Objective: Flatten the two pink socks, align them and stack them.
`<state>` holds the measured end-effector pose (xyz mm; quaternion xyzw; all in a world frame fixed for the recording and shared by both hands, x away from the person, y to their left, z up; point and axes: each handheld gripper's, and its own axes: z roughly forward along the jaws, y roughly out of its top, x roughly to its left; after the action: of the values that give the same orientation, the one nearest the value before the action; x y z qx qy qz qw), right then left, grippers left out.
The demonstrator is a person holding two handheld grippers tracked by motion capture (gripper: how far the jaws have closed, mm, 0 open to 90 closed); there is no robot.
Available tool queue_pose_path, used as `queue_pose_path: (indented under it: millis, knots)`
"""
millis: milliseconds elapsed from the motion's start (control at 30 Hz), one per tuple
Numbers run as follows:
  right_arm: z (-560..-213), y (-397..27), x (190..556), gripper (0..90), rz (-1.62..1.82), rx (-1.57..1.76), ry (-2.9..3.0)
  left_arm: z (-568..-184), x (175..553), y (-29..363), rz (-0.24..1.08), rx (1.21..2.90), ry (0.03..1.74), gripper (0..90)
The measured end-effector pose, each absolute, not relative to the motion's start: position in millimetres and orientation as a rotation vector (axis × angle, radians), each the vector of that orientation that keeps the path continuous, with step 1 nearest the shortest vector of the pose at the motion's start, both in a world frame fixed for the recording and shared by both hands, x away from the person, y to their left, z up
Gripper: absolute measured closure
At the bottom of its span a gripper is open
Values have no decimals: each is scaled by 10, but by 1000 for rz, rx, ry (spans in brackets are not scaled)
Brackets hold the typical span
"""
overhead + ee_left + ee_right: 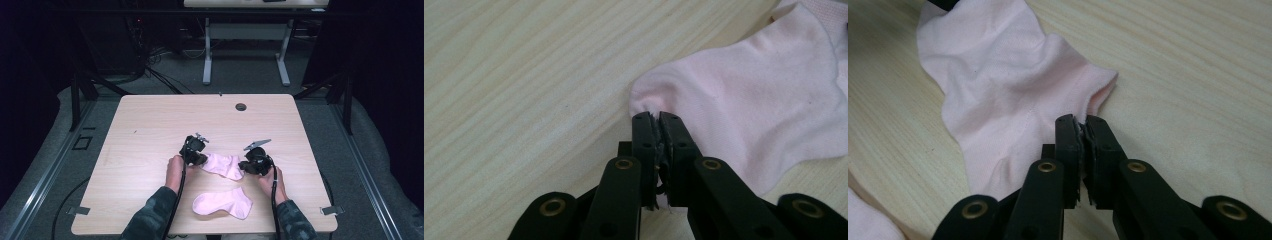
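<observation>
High view: 2 pink socks on the worktop [150, 120]. The far sock [223, 165] lies just below frame centre, stretched between the 2 hands; the near sock [223, 203] sits lower centre, close to the worktop's bottom edge and untouched.

Left tongs [200, 161] are pinched tight on the far sock's left end. In the left gripper view the jaws meet with a fold of pink fabric caught between them at lower centre, and the sock [749, 110] fans out to the upper right. Right tongs [248, 166] are likewise clamped on the right end; the right gripper view shows the jaws closed over the sock's edge at centre, w/ the cloth [1008, 95] running up to the upper left. No earlier pic, so nothing on how the grips came about.

Step in hand, as I read it: both ends gripped, ready to lift or pull flat. To do it well, raise both hands evenly & keep light tension so neither pinch slips, since each grip looks shallow, near the hem. Avoid dragging over the near sock below.

Room: wide bare wood toward the top & left of the frame, plenty for laying out. The grommet hole [241, 107] is upper centre, well apart. Bottom edge is close to the near sock, so work upward in frame, not down.
</observation>
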<state>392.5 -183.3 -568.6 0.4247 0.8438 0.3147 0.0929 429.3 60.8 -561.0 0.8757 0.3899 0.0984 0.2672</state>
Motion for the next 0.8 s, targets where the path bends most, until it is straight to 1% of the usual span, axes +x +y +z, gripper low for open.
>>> queue_pose_path:
  millis: [133, 233, 467, 633, 800]
  knots:
    - [-5689, -1838, 3924, 857, 945, 1289, 2486, -5611, 4308, 676, 217, 2328, 1078, 865]
    - [-5670, -1852, 3912, 858, 966, 1286, 2479, -5555, 4287, 744, 212, 2300, 1088, 866]
    - [-5505, -1895, 3847, 857, 998, 1262, 2467, -5363, 4158, 865, 204, 2238, 1089, 866]
    - [-5367, -1890, 3776, 857, 1005, 1222, 2471, -5250, 4074, 902, 215, 2241, 1083, 866]
    - [-5219, -1917, 3692, 856, 1027, 1214, 2453, -5137, 3948, 941, 198, 2221, 1078, 865]
